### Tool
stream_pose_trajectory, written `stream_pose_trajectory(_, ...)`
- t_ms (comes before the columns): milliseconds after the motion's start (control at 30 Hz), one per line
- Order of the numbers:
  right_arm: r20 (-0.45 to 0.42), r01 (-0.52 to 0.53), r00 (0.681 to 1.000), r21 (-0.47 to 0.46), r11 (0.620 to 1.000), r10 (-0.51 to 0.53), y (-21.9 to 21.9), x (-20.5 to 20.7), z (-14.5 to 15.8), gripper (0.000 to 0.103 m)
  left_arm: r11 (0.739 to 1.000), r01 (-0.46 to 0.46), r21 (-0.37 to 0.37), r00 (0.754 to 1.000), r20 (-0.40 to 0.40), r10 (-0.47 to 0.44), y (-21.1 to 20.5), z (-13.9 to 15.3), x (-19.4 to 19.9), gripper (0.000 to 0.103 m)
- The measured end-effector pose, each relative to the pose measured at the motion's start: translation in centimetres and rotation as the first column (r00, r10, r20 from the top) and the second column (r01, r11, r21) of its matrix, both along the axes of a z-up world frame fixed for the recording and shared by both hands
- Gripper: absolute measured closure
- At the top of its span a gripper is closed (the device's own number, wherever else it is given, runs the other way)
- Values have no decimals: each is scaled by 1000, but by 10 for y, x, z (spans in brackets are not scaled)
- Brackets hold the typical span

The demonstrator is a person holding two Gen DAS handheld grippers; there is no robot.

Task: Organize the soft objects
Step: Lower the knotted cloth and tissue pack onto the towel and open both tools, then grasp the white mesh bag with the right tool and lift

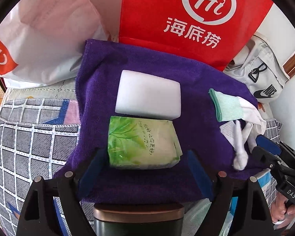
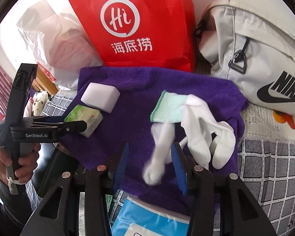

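A purple towel (image 1: 147, 63) lies spread on the bed; it also shows in the right wrist view (image 2: 135, 82). On it lie a white sponge block (image 1: 148, 94) (image 2: 100, 97), a green tissue pack (image 1: 143, 143) (image 2: 84, 118) and a white glove with a mint cuff (image 1: 234, 106) (image 2: 198, 122). My left gripper (image 1: 141, 169) is open, its blue pads either side of the tissue pack. My right gripper (image 2: 150, 163) is open, with a blurred glove finger (image 2: 157, 157) between its pads.
A red paper bag (image 1: 186, 15) (image 2: 139, 23) and a white plastic bag (image 1: 45, 35) stand behind the towel. A grey Nike bag (image 2: 255, 55) lies at the right. A blue pack (image 2: 147, 220) lies near the front edge. A checked bedspread (image 1: 29, 133) surrounds the towel.
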State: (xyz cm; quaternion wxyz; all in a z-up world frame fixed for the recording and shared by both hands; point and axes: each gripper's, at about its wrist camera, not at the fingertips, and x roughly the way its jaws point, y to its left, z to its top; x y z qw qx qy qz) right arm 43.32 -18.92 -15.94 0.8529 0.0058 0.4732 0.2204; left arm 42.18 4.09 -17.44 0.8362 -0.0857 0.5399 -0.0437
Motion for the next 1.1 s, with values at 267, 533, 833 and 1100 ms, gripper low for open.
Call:
stream_pose_trajectory(267,129,10,992,13,1000,-12,-1,-24,32,45,998,-48,-35,997,50,50,14,24,-21,17)
stream_pose_trajectory(533,170,-67,983,-13,998,68,26,-79,42,30,994,-52,-97,991,116,63,31,46,-66,17)
stream_pose_trajectory(833,26,-195,980,-125,973,200,78,-116,-3,27,997,-71,-18,987,146,72,50,45,-116,17)
stream_pose_trajectory(1100,-49,-254,967,-269,929,250,107,-122,-32,27,993,-105,-54,983,145,112,82,35,-146,17)
